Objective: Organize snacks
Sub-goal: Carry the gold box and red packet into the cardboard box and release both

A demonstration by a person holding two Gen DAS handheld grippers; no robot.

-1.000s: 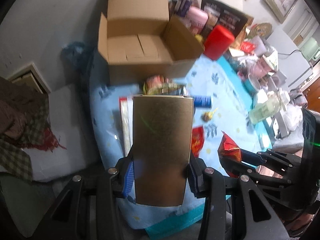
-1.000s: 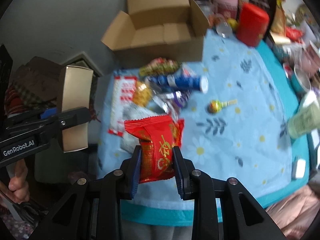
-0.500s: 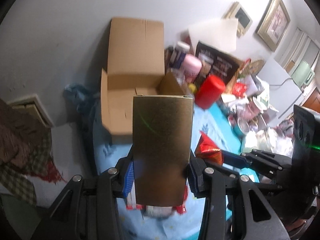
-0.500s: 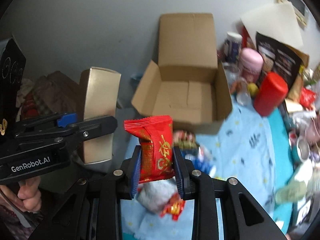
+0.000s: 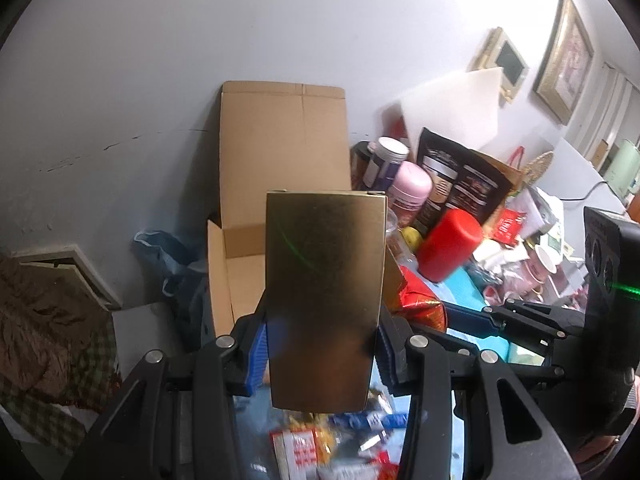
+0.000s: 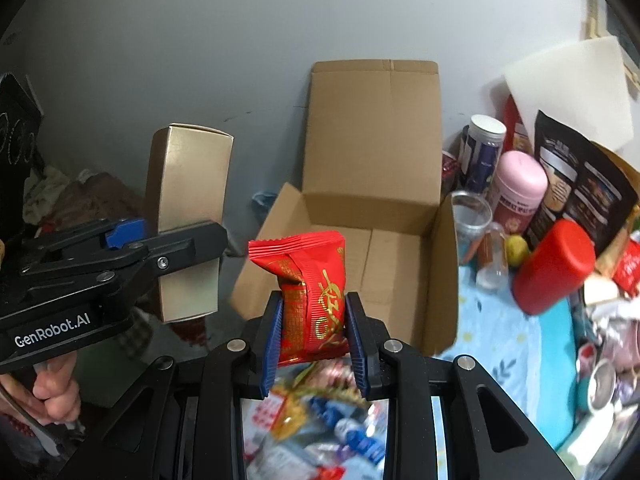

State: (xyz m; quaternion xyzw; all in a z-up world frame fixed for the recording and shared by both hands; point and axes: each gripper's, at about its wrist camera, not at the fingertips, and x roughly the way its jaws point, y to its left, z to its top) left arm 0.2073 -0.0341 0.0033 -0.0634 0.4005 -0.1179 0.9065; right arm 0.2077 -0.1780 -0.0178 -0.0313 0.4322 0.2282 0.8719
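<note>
Gripping a tall matte-gold cardboard box (image 5: 324, 304) upright, the left tool (image 5: 322, 346) is clamped on its lower sides. Right tool (image 6: 314, 338) pinches a red foil snack packet (image 6: 310, 292). Both hang in front of an open brown corrugated carton (image 6: 372, 216) on the blue floral-clothed tabletop (image 6: 500, 344), above loose snack packets (image 6: 320, 420).

Plain grey wall (image 5: 280, 40) with framed pictures (image 5: 564, 60) at right.
</note>
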